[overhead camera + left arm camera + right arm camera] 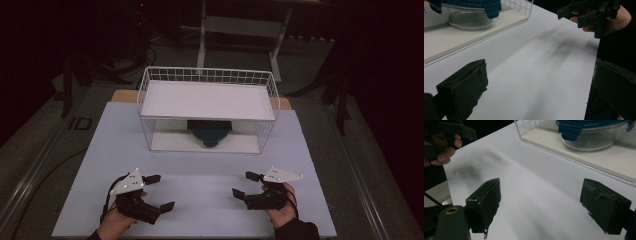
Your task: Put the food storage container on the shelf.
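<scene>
From the high view, a white table [200, 200] is seen with a wire rack [207, 107] standing at its far side. The rack has a flat white shelf [207, 100] on top and a white board at the bottom. A bowl [209, 133] with a blue lid is seen on the bottom board, under the shelf. The left gripper [159, 191] is held low near the front edge, on the left. Its jaws are spread wide and nothing is held between them. The right gripper [244, 184] is held near the front edge on the right. Its jaws are also spread wide and hold nothing. The two grippers are pointed toward each other, with bare table between them. The bowl is well apart from both, farther back and between them.

In the left gripper view, the two black jaws are seen far apart at the bottom corners, with only bare table between them. The bowl [469, 18] is seen at the top left, made of clear glass, with blue clips on its lid. The right gripper [571, 17] is seen at the top right, held in a hand [616, 18].

In the right gripper view, the jaws are wide apart over bare table. The bowl [591, 137] is seen at the top right, inside the rack. The left gripper [454, 131] is seen at the top left.
</scene>
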{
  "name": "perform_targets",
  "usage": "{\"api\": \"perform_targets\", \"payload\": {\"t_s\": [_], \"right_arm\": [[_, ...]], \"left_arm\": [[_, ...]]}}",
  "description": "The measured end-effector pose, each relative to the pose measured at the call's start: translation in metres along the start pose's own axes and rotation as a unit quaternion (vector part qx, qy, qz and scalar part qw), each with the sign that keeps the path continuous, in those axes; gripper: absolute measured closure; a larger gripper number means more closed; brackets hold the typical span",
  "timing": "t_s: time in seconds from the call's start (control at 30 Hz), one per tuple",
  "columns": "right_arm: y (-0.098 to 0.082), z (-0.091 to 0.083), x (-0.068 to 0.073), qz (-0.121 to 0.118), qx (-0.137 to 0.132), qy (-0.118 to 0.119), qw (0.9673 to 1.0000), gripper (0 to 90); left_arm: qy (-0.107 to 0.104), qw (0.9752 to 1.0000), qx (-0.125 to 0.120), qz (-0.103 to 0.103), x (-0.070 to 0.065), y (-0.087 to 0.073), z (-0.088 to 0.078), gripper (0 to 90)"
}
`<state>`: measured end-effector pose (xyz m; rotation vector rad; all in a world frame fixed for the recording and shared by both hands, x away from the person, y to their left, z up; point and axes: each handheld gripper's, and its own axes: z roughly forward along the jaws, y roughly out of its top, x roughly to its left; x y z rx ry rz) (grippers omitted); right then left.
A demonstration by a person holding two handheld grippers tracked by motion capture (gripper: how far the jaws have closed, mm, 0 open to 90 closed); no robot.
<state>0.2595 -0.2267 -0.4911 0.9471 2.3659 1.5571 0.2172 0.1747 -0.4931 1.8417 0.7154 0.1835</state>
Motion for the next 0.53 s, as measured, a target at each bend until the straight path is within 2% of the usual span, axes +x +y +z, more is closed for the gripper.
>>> {"api": "perform_targets", "payload": {"t_s": [0.17,0.3,0.53], "right_arm": [[-0.010,-0.006,-0.002,-0.013,0.010,-0.010,0.9998,16.6],[-0.016,-0.007,-0.006,-0.008,0.017,-0.015,0.9997,16.7],[-0.019,-0.006,-0.010,0.000,0.016,-0.008,0.9998,16.6]], "left_arm": [[0.001,1.0000,0.002,0.001,0.000,0.000,0.000,0.0],[0.001,1.0000,0.001,0.005,0.000,0.000,0.000,0.0],[0.003,1.0000,0.002,0.008,0.000,-0.001,0.000,0.0]]}}
